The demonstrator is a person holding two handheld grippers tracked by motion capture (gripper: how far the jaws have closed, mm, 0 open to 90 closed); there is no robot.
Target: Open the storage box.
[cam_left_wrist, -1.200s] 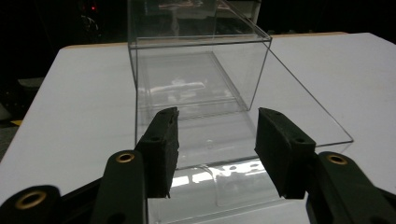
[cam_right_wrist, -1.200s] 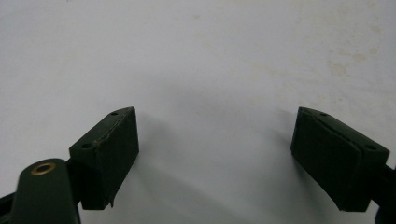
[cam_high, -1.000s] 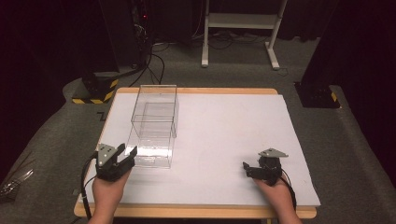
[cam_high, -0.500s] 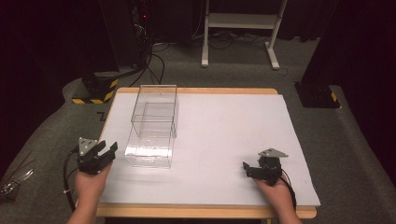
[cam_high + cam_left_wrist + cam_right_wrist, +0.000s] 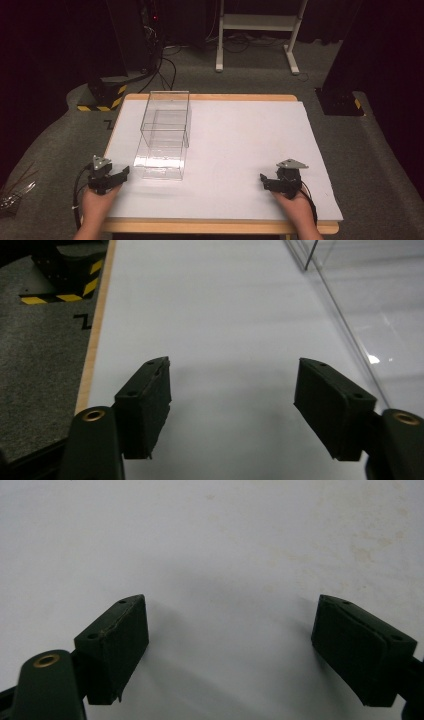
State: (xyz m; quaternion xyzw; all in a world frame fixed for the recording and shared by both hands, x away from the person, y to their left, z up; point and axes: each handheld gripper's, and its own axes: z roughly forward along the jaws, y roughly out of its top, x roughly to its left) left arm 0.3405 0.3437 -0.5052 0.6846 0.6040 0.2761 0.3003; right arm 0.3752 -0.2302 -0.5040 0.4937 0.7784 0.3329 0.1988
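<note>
A clear plastic box (image 5: 165,134), tall and open-framed, stands on the white table (image 5: 240,140) left of centre. My left gripper (image 5: 119,176) is open at the table's front left corner, a short way left of the box's near end, with nothing between its jaws. In the left gripper view the gripper (image 5: 234,390) faces bare white table, with the box's wall (image 5: 350,315) at the right. My right gripper (image 5: 265,181) rests open near the front right, apart from the box. The right gripper view has the gripper (image 5: 230,635) over bare white table.
The table's wooden rim (image 5: 210,227) runs along the front. On the carpet stand a black base with yellow-black stripes (image 5: 102,97) at the back left, a white frame (image 5: 255,30) behind, and a black foot (image 5: 340,102) at the right. Cables (image 5: 165,65) lie behind the table.
My left gripper drew away leftward from the box's near corner, then came a little back to the right. The right gripper and the box have not moved.
</note>
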